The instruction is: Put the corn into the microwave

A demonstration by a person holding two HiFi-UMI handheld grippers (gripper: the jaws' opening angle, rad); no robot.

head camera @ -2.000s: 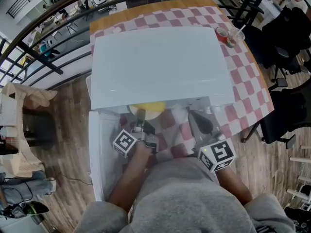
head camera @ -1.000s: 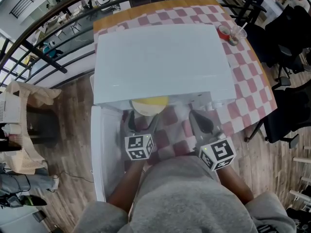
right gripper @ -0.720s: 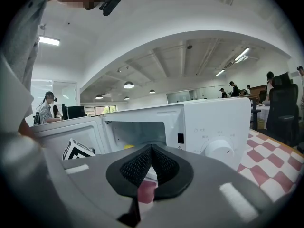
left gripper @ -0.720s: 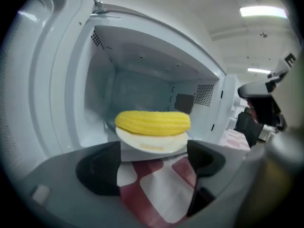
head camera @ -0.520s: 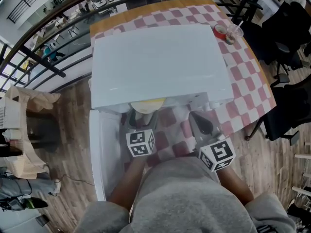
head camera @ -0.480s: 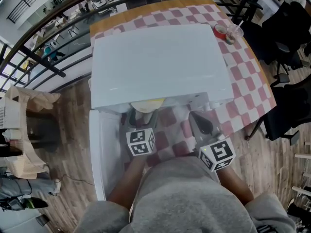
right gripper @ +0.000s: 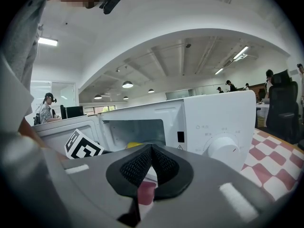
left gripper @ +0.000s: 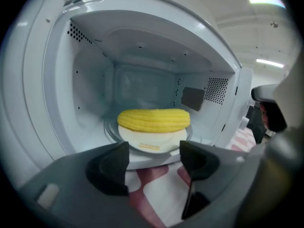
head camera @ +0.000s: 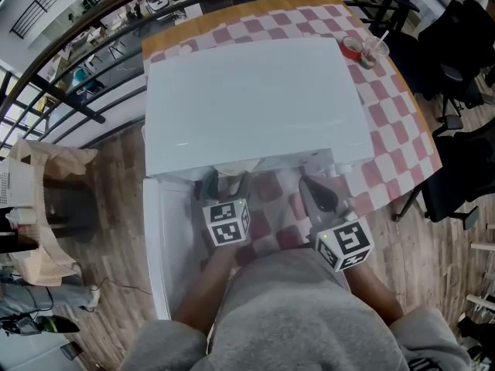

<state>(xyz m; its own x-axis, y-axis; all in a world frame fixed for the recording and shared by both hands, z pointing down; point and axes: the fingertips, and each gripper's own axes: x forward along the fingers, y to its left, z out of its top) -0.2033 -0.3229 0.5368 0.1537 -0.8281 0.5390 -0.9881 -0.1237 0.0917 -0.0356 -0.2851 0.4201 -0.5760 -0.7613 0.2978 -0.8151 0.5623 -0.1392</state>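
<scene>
Left gripper (left gripper: 154,158) sits just outside the microwave mouth, pitched down a bit. Its jaws stand apart with nothing between the pads, only checked tablecloth (left gripper: 156,194) showing through the gap; they have just been closing partway, on air. Right gripper (right gripper: 151,156) has its jaws pressed together and empty. It is parked over the cloth in front of the control side, probably just kept out of the left one's way. Door (head camera: 166,238) is swung fully open to the person's left, which leaves the left gripper a straight line in. Corn (left gripper: 154,119) is already inside the microwave (head camera: 255,99), lying crosswise on a white plate (left gripper: 153,141) that rests on the glass turntable (left gripper: 110,130), roughly centred and clear of the cavity walls, so it should spin freely. Dial (right gripper: 222,148) looks untouched. Placement reads as done, and the likely remaining step is swinging the door shut. Two cups (head camera: 365,52) at the far table corner are well out of play.
</scene>
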